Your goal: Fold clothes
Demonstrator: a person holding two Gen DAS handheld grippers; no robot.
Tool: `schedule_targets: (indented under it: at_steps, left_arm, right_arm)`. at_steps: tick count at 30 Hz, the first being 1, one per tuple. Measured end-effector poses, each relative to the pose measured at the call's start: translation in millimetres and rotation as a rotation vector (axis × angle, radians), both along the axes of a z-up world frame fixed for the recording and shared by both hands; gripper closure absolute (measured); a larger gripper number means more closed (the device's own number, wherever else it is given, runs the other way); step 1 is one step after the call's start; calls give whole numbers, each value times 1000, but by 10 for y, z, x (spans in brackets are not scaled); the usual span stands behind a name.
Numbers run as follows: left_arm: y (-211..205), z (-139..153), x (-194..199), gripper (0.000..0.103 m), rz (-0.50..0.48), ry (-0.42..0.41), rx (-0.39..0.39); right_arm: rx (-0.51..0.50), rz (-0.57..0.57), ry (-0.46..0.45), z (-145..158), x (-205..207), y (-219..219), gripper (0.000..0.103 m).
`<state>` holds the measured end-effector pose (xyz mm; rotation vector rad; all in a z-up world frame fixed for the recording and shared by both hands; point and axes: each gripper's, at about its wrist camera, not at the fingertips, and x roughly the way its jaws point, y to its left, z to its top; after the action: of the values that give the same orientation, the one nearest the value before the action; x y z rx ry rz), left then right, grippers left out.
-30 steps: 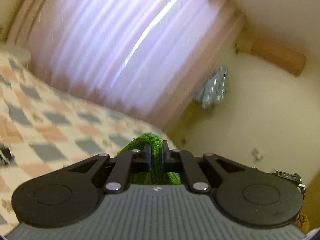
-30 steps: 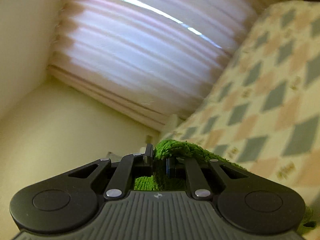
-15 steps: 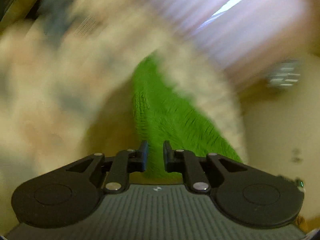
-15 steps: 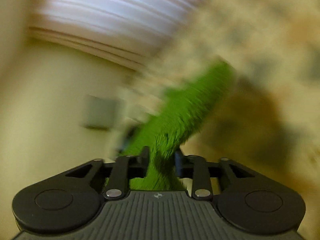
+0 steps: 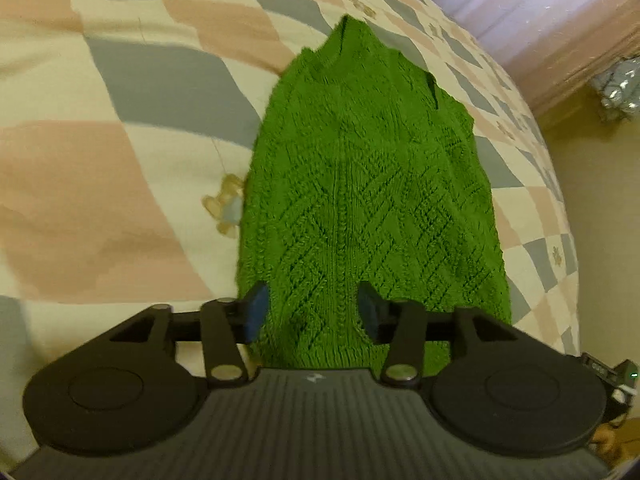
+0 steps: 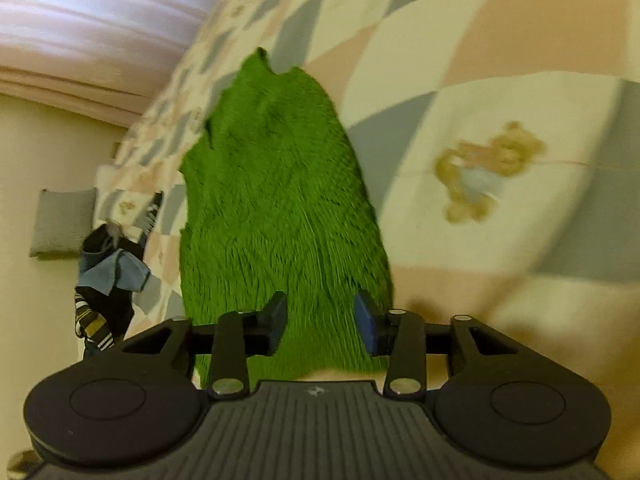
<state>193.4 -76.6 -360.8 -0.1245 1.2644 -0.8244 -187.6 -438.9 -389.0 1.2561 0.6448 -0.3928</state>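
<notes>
Left wrist view, item one: green knitted sweater [image 5: 360,200] lying flat on my checked bedspread [image 5: 120,160], collar toward 12 o'clock. My left gripper [image 5: 312,312] has just been opening; pads released, hem between them, not pinched. Right wrist view: right gripper [image 6: 320,316] likewise just opened, sweater [image 6: 276,200] unclamped. Clothes pile [image 6: 108,276] at 9 o'clock.

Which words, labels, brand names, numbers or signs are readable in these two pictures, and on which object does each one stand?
None can be read.
left gripper: a small embossed mark on its grey body, a symbol, not letters.
right gripper: the same small mark, no letters.
Small black device at the right edge of the left view: faint characters, too small to read.
Green sweater and bedspread: no text.
</notes>
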Motion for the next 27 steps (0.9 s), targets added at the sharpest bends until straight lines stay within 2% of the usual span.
schedule_targets:
  at_steps: [2,6,8,9,12,14,17,20,24,27]
  left_arm:
    - [27,-181,-19,55,-12,-5,-17]
    - [217,-442,-87,52,-32,-13,-46]
    - [315,-532,-108,50,-20,17,-106]
    - [335,-560,-123,44,-23,27,-145]
    - [300,-662,-161,39,-54,53,-258]
    - [291,-712,-176,39,-69,47,-288]
    - [360,-762,-217,40,-63,40,-311]
    - [439,-718,-280,40,-48,36,-310]
    - [581,-734,-291,41,14,62,-319]
    - [761,-699,-304,41,90,100,-342]
  right_arm:
    - [-10,-3,-45,-140,7,8,51]
    - [36,-26,-162,-463,-88,-22,51]
    - [45,-22,-223,-531,-167,-14,50]
    - [51,-16,-254,-562,-199,-9,50]
    - [49,41,-291,-625,-225,24,50]
    - [25,52,-299,-587,-268,53,50]
    - [-19,5,-287,-510,-442,113,39]
    - [-25,-22,-269,-491,-530,185,39]
    - [-11,16,-228,-527,-295,227,39]
    - [-11,0,-191,-581,-144,235,39]
